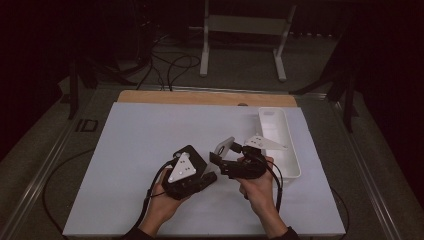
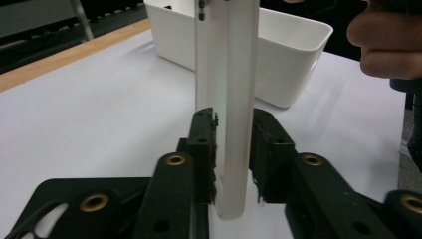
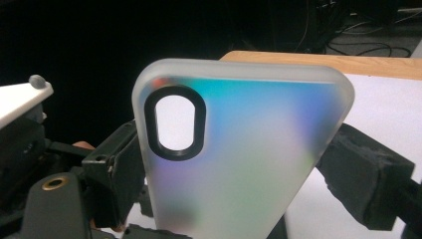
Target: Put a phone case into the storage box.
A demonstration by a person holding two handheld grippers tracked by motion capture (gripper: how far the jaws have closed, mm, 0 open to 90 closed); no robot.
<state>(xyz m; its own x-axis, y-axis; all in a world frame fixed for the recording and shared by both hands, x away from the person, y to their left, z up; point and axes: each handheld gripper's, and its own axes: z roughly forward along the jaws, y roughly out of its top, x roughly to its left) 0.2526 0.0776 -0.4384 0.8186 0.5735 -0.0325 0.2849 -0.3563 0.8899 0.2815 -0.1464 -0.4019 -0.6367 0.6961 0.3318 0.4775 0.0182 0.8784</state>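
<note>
Dark floor and trailing cables lie beyond my worktop [image 1: 150,150], which carries a white sheet and, at its right side, a long white bin [image 1: 287,150]. I hold both tools together near the front middle of the sheet, just left of that bin.

My right gripper [image 3: 239,164] has a frosted phone case [image 3: 239,149] across its width; in the right gripper view its jaws stand wide apart with the pads pressing on the two long edges, so I read that as a firm hold. The case shows its back, with a dark ring around the camera cut-out near the top corner, and an iridescent sheen.

My left gripper [image 2: 233,149] has the case edge-on between its jaws. In the left gripper view the left pad looks to be against the case, while a thin gap seems to show at the right pad, so I judge that side slack rather than clamped.

As I read it, the case is up off the sheet and carried by the right tool, the handover all but done. The bin looks empty as far as I can see. What remains, I judge, is drawing the left tool clear, swinging right, and setting the case into the bin.
</note>
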